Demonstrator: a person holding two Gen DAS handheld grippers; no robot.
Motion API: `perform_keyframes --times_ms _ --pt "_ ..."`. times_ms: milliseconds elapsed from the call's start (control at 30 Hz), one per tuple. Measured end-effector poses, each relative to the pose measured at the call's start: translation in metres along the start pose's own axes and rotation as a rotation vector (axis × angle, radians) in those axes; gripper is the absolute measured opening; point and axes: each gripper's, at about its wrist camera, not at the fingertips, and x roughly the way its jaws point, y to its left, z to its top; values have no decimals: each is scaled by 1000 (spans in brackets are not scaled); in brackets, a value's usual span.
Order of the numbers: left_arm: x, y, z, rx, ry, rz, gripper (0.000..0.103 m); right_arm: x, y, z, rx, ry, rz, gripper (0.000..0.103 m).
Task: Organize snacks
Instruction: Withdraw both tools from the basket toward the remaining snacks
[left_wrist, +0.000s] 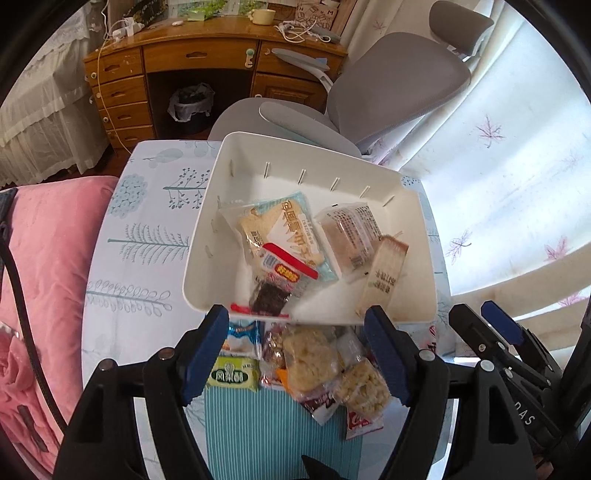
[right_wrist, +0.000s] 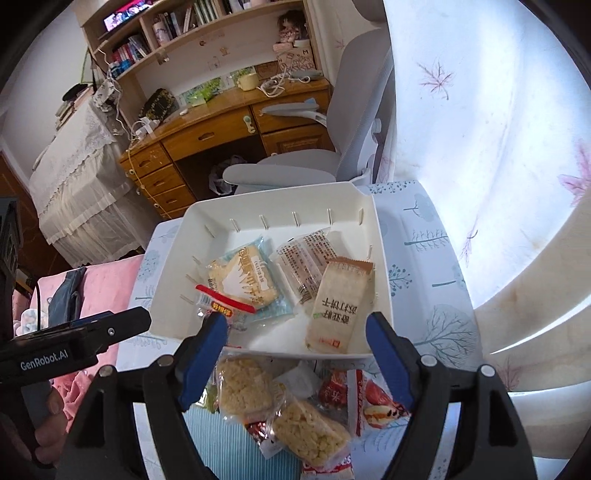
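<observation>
We see a white plastic bin (left_wrist: 207, 236), rectangular with slotted inner walls, standing on a table covered by a pale cloth printed with blue trees (left_wrist: 147, 236). Inside the bin lie a square cracker pack in clear blue-edged wrap (left_wrist: 280, 229), a red-and-white packet (left_wrist: 286, 266) overlapping it, a dark packet (left_wrist: 267, 297), a clear-wrapped brownish cake (left_wrist: 349, 232) and a long beige biscuit pack (left_wrist: 384, 273) leaning on the near wall. In front of the bin, on a teal striped mat (left_wrist: 258, 424), sits a loose pile of snacks (left_wrist: 317, 369): knobbly puffed-rice bars, a green pastry pack (left_wrist: 232, 376), red wrappers. Our left gripper (left_wrist: 299, 354) and right gripper (right_wrist: 295, 358) hover above that pile, blue-padded fingers spread apart, holding nothing.
</observation>
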Motion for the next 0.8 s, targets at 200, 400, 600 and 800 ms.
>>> perform_keyframes --times_ms 200,400,600,800 --pt "-24 -14 -26 -7 -19 32 75 -27 -10 -11 -19 -20 17 79" --pt "-48 -32 -58 -26 -54 48 75 -55 -24 -27 -58 -44 39 79" --pt "-60 -49 -90 -47 -71 65 75 -74 -42 -50 -93 -42 51 79" --pt "-66 -62 -121 -69 -79 84 75 -86 -57 -70 -134 -21 64 79"
